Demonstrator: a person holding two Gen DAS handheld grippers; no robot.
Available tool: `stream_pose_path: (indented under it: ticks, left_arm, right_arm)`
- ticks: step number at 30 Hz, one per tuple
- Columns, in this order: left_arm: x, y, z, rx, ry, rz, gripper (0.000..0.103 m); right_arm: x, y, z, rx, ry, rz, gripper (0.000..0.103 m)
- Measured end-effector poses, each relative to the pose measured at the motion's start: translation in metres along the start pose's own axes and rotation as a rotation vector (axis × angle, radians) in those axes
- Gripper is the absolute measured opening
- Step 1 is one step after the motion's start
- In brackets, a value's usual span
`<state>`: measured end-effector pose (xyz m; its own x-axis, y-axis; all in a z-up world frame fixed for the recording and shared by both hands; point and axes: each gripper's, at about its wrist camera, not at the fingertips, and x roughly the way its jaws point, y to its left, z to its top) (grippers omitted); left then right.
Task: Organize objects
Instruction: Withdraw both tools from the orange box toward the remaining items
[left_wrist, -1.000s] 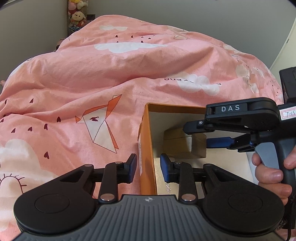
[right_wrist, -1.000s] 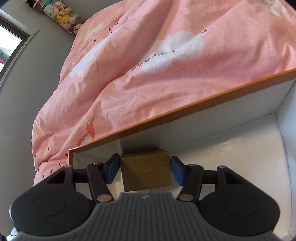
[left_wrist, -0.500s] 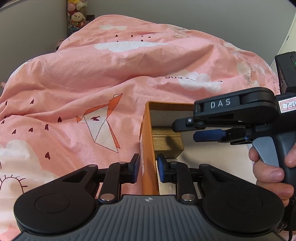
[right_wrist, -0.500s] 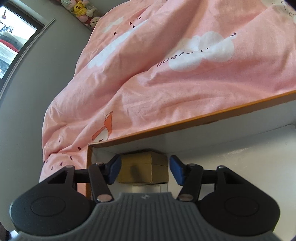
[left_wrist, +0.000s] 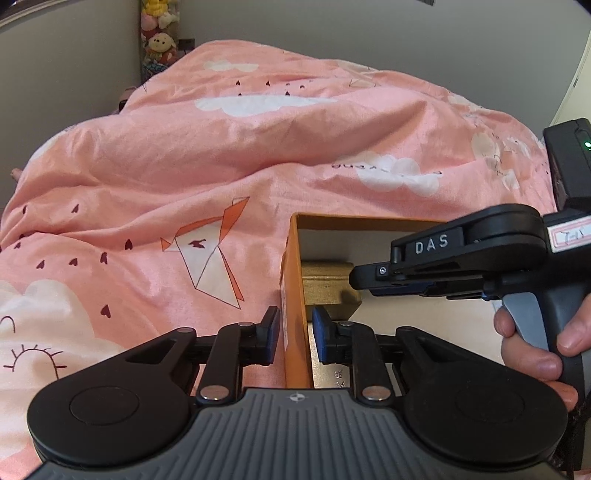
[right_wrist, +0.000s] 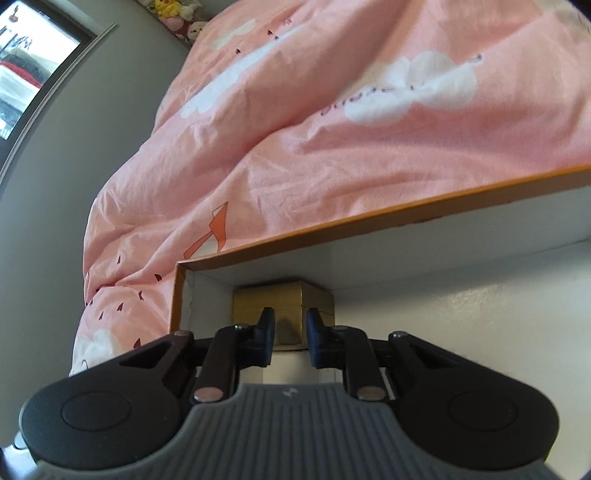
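— Left wrist view first: what is hard to make out?

— The orange box (left_wrist: 293, 295) lies on the pink duvet (left_wrist: 207, 177), and only its left wall and far rim show whole; its right side is cut off behind the right gripper (left_wrist: 360, 277). The small gold box (left_wrist: 327, 284) sits inside, in the far left corner, with its right end behind that gripper's tip. A printed strip on the floor of the box near the camera is too small to read.

— And the left gripper (left_wrist: 294, 334)?

— It straddles the left wall of the orange box, one finger outside and one inside. The gap is narrow, but I cannot tell whether the pads press the cardboard.

— What of the right hand (left_wrist: 532, 347)?

— It wraps the handle at the right edge, one finger on the trigger, and the tool reaches level over the box toward the gold box. From this side its jaws overlap.

— Does the right wrist view settle that?

— Yes. There the right gripper (right_wrist: 290, 341) has its fingers drawn close together with a small gap, nothing between them, the gold box (right_wrist: 282, 299) just beyond the tips in the corner. Plush toys (left_wrist: 159, 33) stand against the wall past the duvet.
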<state>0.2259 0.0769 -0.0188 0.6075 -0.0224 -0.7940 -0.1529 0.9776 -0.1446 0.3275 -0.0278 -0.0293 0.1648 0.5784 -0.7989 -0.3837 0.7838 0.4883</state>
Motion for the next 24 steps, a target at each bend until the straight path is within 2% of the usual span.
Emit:
stream_pose_path:
  ticks: [5,9,12,19,24]
  left_arm:
    - [-0.03,-0.008,-0.001,0.01,-0.072,-0.002,0.025]
    - [-0.062,-0.015,-0.007,0.02,-0.132,0.004,0.025]
    - [-0.083,-0.019,-0.018,0.031,-0.155,0.003,0.025]
    - [-0.116,-0.034,-0.06,0.084,-0.108,-0.051,0.025]
    - [-0.116,-0.04,-0.097,0.088,-0.002,-0.093,0.025]
  right_arm:
    - [-0.034,0.016,-0.015,-0.11,-0.047,-0.011,0.022]
    - [-0.071,0.029,-0.04,-0.23,-0.123,-0.043,0.026]
    - [-0.098,0.03,-0.064,-0.269,-0.165,-0.055,0.027]
    - [-0.149,0.015,-0.124,-0.257,-0.206,-0.067,0.027]
    - [-0.166,0.005,-0.168,-0.262,-0.182,-0.096,0.028]
